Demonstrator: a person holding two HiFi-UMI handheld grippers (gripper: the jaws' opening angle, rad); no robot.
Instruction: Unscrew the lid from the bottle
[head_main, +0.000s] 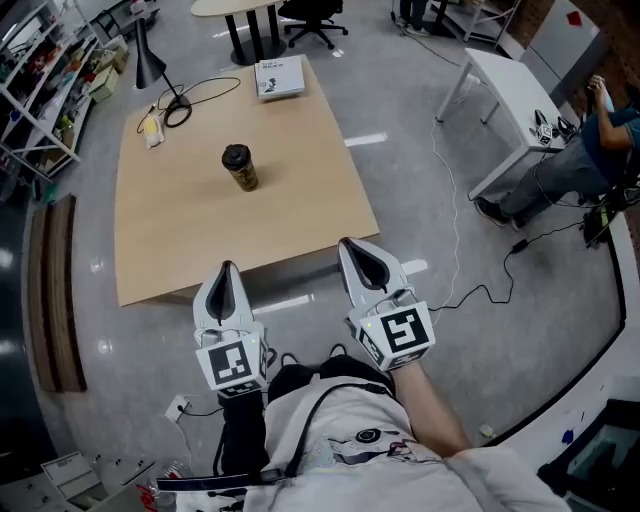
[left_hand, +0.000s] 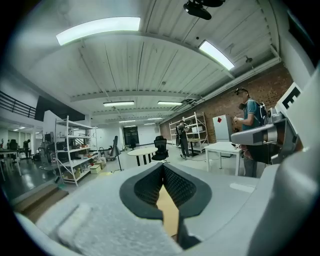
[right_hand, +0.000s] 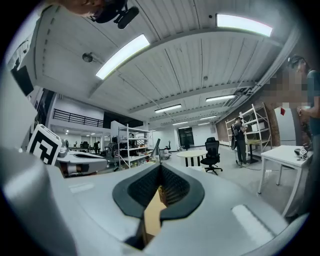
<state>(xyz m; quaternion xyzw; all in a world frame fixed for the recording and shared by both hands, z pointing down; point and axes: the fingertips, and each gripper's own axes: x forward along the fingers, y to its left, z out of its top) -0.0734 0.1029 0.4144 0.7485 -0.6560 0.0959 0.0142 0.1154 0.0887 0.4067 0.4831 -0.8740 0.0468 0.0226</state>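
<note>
A dark bottle (head_main: 241, 169) with a black lid (head_main: 235, 156) stands upright near the middle of the light wooden table (head_main: 300, 200) in the head view. Both grippers hang off the table's near edge, well short of the bottle. My left gripper (head_main: 228, 268) is shut and holds nothing. My right gripper (head_main: 349, 246) is shut and empty too. In the left gripper view the jaws (left_hand: 163, 166) meet, and only the tabletop shows through below. The right gripper view shows its jaws (right_hand: 160, 166) closed the same way.
A black desk lamp (head_main: 150, 62) with its cable, a small yellow item (head_main: 151, 127) and a book (head_main: 279, 77) lie at the table's far end. Shelving (head_main: 45, 80) stands at the left. A white table (head_main: 510, 95) and a person (head_main: 590, 150) are at the right.
</note>
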